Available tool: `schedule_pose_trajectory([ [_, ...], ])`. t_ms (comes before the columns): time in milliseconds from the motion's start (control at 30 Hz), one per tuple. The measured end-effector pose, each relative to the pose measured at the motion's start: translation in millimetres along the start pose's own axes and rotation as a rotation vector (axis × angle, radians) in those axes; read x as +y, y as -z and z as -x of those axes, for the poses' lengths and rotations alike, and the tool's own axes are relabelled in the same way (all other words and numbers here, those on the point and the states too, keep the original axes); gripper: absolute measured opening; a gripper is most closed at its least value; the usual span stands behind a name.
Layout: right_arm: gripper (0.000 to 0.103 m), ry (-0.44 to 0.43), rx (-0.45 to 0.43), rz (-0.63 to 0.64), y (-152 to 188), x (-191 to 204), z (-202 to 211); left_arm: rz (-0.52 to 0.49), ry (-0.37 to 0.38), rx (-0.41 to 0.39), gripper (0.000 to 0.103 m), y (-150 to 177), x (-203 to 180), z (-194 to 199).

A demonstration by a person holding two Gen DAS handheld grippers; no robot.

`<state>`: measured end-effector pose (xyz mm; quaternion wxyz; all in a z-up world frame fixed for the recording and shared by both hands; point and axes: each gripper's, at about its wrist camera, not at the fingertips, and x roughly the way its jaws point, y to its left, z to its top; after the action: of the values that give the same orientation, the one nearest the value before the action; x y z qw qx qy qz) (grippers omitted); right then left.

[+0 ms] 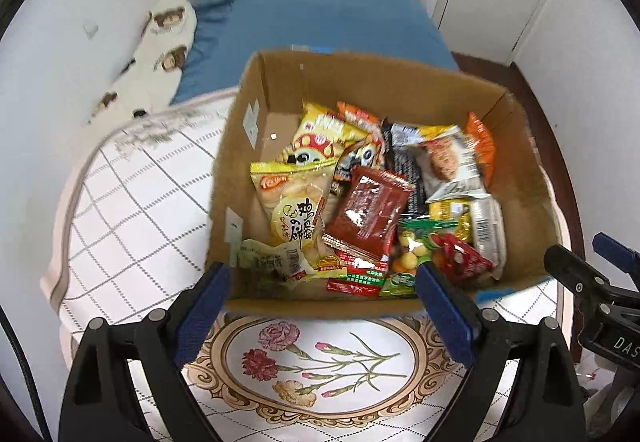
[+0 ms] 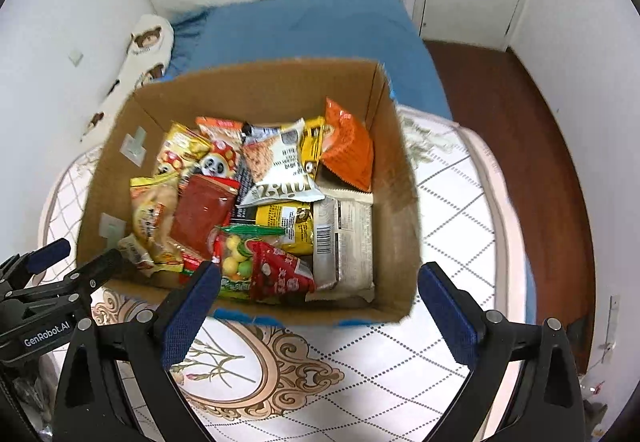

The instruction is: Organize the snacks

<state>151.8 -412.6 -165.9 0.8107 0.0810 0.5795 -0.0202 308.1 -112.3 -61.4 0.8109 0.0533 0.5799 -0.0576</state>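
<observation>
An open cardboard box (image 1: 360, 74) (image 2: 248, 82) stands on a round table and holds several snack packets. Among them are a dark red packet (image 1: 368, 210) (image 2: 202, 214), a yellow rice-cracker bag (image 1: 292, 210), an orange packet (image 2: 348, 146), a white packet (image 2: 276, 166) and a bag of coloured candy balls (image 2: 236, 262). My left gripper (image 1: 324, 294) is open and empty, just above the box's near wall. My right gripper (image 2: 320, 294) is open and empty at the box's near wall. Each gripper shows at the edge of the other's view.
The table has a white checked cloth with a flower print (image 1: 320, 362) (image 2: 440, 322). Behind it is a bed with a blue sheet (image 1: 320, 26) (image 2: 304, 30), a bear-print pillow (image 1: 160, 54) and a grey pillow. Brown floor (image 2: 512, 114) and white doors are to the right.
</observation>
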Motion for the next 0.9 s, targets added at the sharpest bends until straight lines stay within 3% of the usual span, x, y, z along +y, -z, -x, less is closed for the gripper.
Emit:
schedule_pose_trajectory([
  [600,0.102,-0.021,-0.244,0.015,91,8,162,0.002,-0.006,-0.249,0.095,84,-2,134],
  [900,0.103,-0.024,-0.353,0.031,129,21,237,0.01,0.009,-0.322,0.095,119,6,195],
])
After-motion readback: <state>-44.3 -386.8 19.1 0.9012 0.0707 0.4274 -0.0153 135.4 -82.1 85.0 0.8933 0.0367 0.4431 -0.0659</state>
